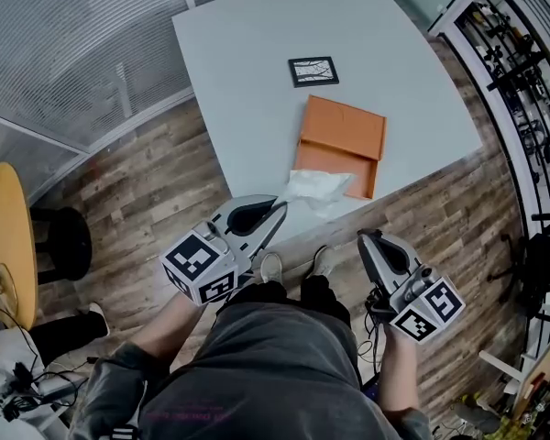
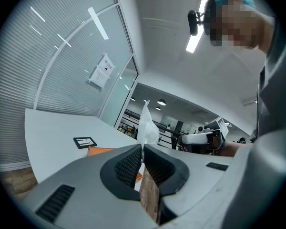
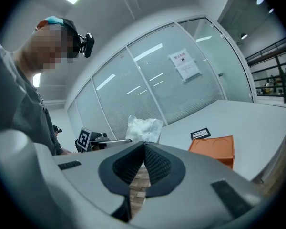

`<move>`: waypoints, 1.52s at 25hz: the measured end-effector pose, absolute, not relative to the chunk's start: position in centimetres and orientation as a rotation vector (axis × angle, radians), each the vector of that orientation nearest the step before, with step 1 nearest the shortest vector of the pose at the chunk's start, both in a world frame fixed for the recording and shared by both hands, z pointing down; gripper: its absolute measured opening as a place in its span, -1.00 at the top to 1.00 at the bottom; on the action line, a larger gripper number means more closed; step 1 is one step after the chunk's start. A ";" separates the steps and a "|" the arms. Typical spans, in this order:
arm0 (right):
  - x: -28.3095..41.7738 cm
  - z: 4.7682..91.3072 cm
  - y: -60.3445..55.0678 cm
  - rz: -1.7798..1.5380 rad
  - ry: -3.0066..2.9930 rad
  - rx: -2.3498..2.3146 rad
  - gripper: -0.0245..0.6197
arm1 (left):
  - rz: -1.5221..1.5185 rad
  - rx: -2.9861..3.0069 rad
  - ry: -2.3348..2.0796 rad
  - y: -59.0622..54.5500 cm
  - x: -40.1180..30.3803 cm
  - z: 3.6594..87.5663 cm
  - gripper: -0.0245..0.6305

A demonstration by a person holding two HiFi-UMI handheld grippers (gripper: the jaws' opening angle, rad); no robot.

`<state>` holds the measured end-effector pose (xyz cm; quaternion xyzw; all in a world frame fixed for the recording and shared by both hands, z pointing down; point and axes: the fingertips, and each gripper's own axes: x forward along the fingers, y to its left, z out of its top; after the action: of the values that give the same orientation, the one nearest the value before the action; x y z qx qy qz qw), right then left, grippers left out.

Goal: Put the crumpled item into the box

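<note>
Grey table [image 1: 247,71] bearing orange box [image 1: 344,131], wood-plank floor [image 1: 156,181], slatted glass walls [image 1: 64,35]

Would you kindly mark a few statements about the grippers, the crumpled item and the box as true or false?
1. The left gripper is shut on the white crumpled item. True.
2. The crumpled item lies inside the orange box. False: it is pinched in the left gripper, at the box's near side.
3. The right gripper grips the box. False: its jaws are together with nothing between them, off the near edge of the table.
4. A black-framed card lies on the table beyond the box. True.
</note>
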<state>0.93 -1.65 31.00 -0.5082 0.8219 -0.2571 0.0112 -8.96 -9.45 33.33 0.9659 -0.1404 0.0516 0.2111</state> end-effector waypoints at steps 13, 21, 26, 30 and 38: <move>5.3 32.2 -4.5 -0.845 2.595 -1.474 0.91 | 0.261 2.642 -0.479 -11.6 -5.1 36.5 0.83; 10.4 33.8 -7.1 -0.915 2.627 -1.367 0.91 | 0.314 2.582 -0.553 -13.5 -0.1 38.8 0.83; 12.1 34.6 -7.5 -0.954 2.641 -1.317 0.92 | 0.343 2.554 -0.584 -13.6 1.6 39.8 0.83; 13.5 35.6 -8.1 -0.993 2.644 -1.284 0.92 | 0.378 2.529 -0.609 -14.2 2.4 40.9 0.83; 15.3 37.5 -8.8 -1.057 2.647 -1.234 0.92 | 0.462 2.485 -0.642 -14.7 4.0 44.0 0.83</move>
<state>15.34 -8.78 37.49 -0.3974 0.8520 -0.3403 0.0180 4.04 -14.69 43.99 0.9192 -0.2375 0.1709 0.2636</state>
